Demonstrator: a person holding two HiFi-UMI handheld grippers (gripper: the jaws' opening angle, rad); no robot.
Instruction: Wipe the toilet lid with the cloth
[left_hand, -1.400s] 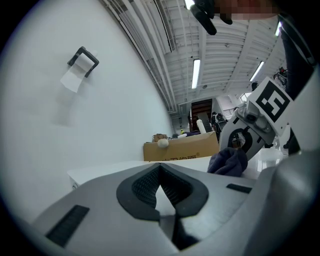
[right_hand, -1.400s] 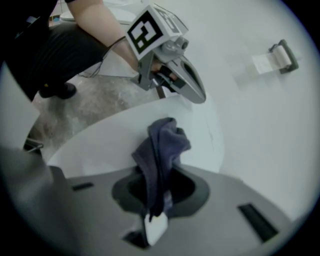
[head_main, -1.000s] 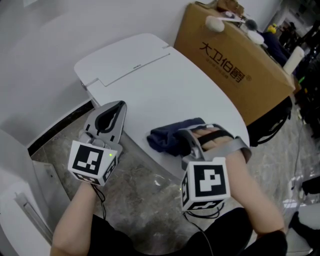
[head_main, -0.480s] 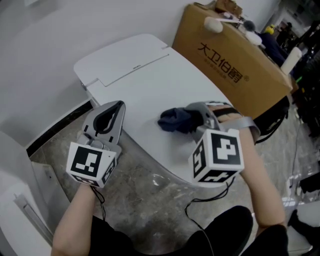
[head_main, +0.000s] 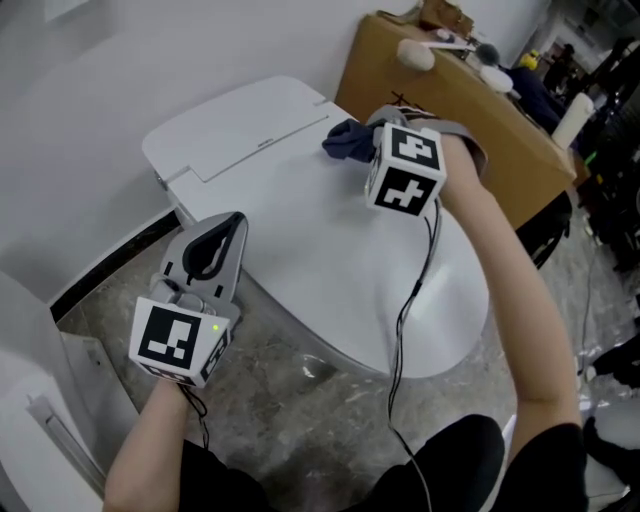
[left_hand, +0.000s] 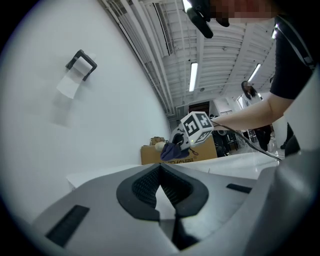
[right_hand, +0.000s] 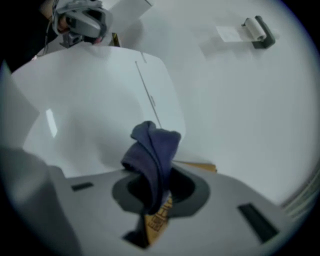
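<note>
White toilet lid (head_main: 330, 230), stone floor (head_main: 290, 400), cardboard box (head_main: 480, 130) alongside. Right gripper (head_main: 366, 138) clamps blue cloth (head_main: 346, 140) at lid's rear, box side; bunch runs along jaws toward hinge. Left gripper (head_main: 232, 222) closed, empty.

No word, number or brand can be read whole. The brown cardboard box (head_main: 515, 135) bears dark print on its side, but in the head view the white cube (head_main: 405, 172) on the right gripper (head_main: 368, 135) covers nearly all of it. In the right gripper view a strip of that print (right_hand: 159, 217) shows low in the gap between the jaws, under the dark blue cloth (right_hand: 152, 150) pinched there, too blurred to spell. Far beyond the left gripper's (head_main: 232, 218) closed jaws the box (left_hand: 150, 156) is too small to read. Both cubes (head_main: 180, 340) carry black-and-white square markers, no letters
</note>
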